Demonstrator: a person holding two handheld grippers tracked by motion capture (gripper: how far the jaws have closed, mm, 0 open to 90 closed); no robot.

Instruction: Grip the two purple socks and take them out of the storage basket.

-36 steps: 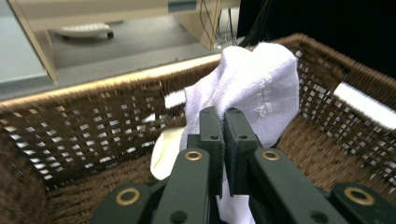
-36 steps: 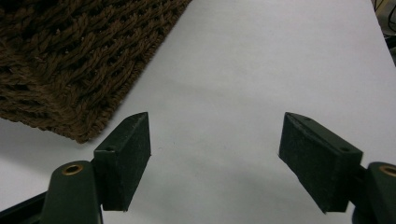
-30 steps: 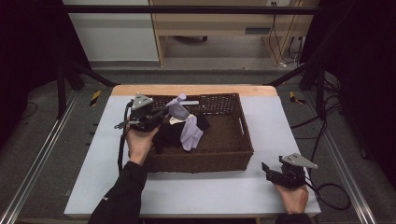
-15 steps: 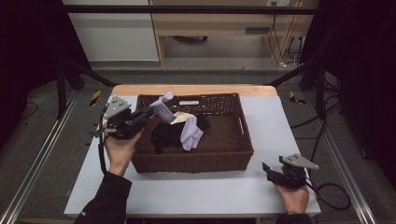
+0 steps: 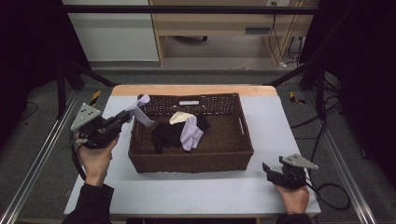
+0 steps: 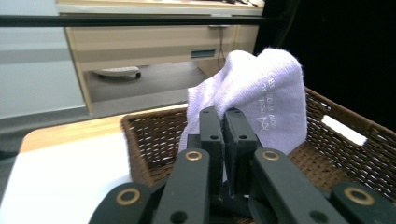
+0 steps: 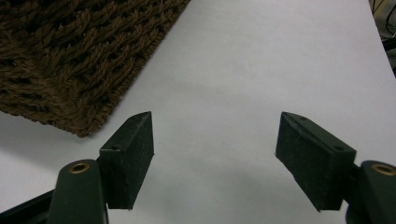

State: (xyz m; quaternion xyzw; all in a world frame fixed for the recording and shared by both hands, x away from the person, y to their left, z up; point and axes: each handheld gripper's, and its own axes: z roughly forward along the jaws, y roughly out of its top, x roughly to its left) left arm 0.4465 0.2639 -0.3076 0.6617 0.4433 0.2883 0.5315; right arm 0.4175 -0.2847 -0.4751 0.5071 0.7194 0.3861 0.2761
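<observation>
My left gripper (image 5: 126, 115) hangs over the left rim of a brown wicker basket (image 5: 191, 162), shut on a lilac sock (image 5: 140, 107). In the left gripper view the sock (image 6: 261, 88) drapes over the closed jaws of the left gripper (image 6: 224, 117). Inside the basket lie another lilac sock (image 5: 191, 133), a black garment (image 5: 167, 135) and a cream piece (image 5: 180, 117). My right gripper (image 5: 267, 169) rests on the table at the front right, open; its jaws have just been closing a little. Nothing lies between the jaws of the right gripper (image 7: 215, 140).
The basket stands in the middle of a pale grey table (image 5: 280, 121) with a wooden far edge. A corner of the basket (image 7: 70, 56) lies just left of the right gripper. Metal frame rails run along both sides, and cables trail on the floor at the right.
My left gripper has carried the lilac sock leftwards, from over the basket's inside to its left rim, and slightly up. The right hand has stayed in place.
</observation>
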